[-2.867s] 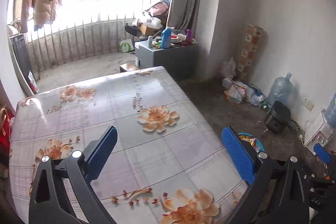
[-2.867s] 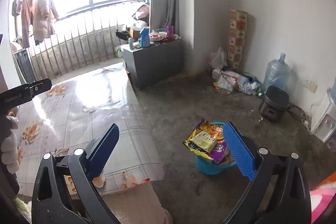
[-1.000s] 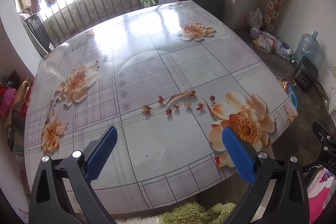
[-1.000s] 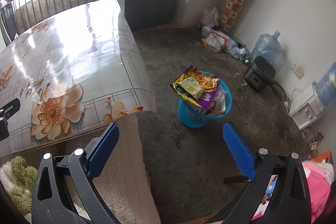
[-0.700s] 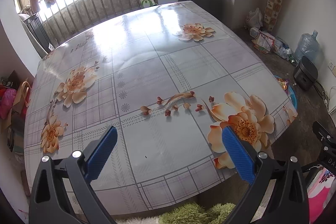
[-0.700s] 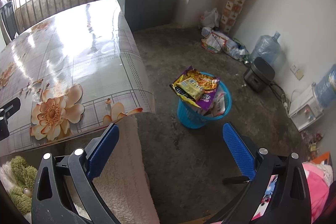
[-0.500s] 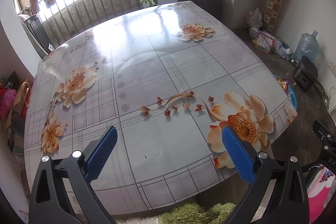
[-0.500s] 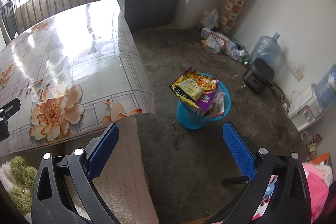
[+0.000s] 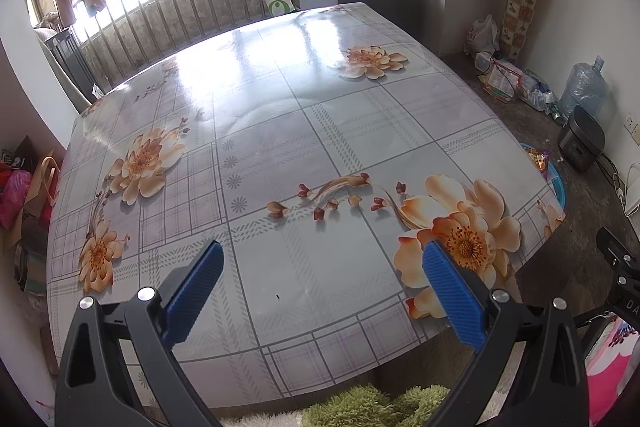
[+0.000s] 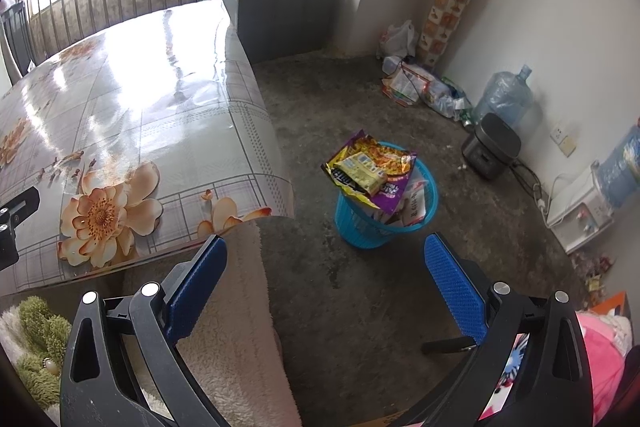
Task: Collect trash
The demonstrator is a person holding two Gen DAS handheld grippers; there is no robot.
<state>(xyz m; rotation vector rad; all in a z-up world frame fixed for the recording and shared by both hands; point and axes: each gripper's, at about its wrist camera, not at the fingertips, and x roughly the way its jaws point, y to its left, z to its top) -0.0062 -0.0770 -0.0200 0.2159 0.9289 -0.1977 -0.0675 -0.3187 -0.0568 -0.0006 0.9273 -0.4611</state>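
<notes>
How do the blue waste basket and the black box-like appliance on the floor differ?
The blue waste basket is open-topped, with snack wrappers heaped above its rim; the black appliance is closed on top. The basket's wall is latticed, the appliance's solid. The basket stands near the table corner, the appliance near the wall. Both sit upright on the floor.
</notes>
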